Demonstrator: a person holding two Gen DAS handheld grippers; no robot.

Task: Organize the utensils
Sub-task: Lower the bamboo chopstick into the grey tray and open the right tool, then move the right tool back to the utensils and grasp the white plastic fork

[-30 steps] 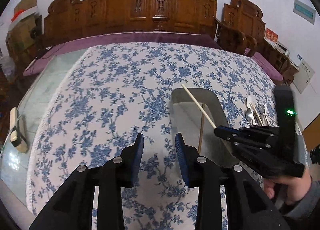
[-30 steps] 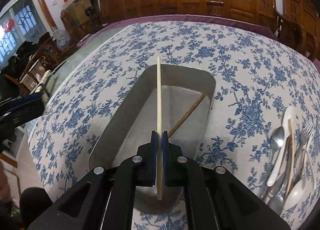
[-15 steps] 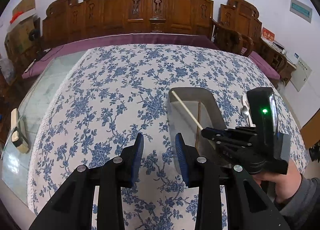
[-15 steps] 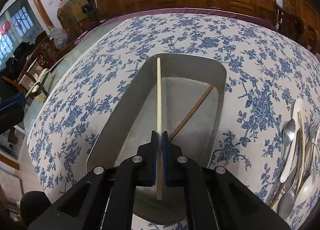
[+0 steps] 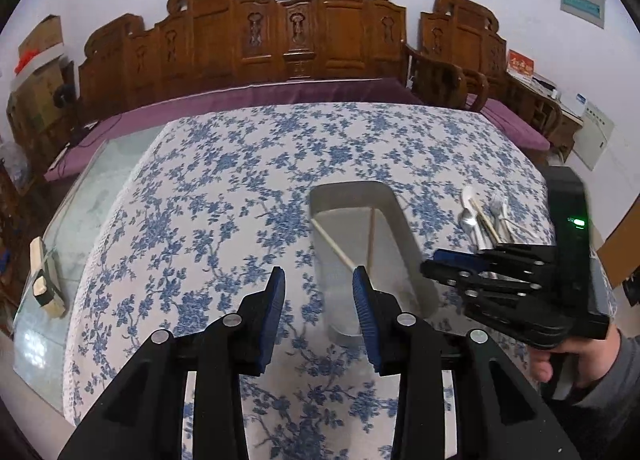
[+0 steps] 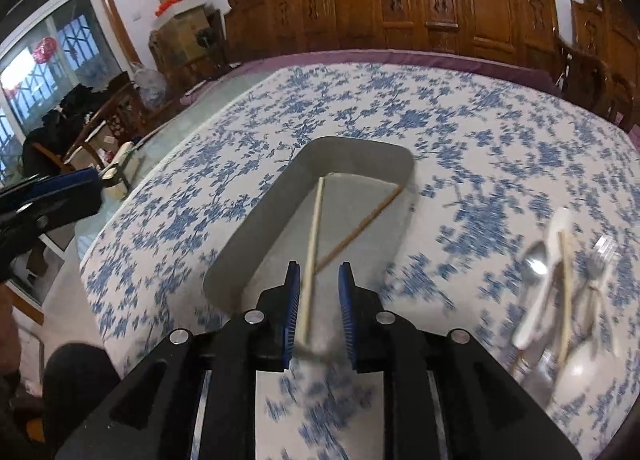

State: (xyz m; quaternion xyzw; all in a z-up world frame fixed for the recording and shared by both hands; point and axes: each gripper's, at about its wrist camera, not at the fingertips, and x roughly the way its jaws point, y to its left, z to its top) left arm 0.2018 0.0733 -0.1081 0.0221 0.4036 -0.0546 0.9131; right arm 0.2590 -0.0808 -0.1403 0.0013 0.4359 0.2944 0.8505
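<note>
No lettering can be read anywhere. The teal wall plaque [image 5: 582, 4] and the red card [image 5: 521, 63] on the sideboard in the left wrist view bear marks too small and blurred to make out, as does the red window ornament [image 6: 45, 51] in the right wrist view.

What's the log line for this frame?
task: organize utensils | right gripper: open, light chopstick between its jaws, lying in tray | dark chopstick: in tray | left gripper: open, idle | utensil pile: on table
</note>
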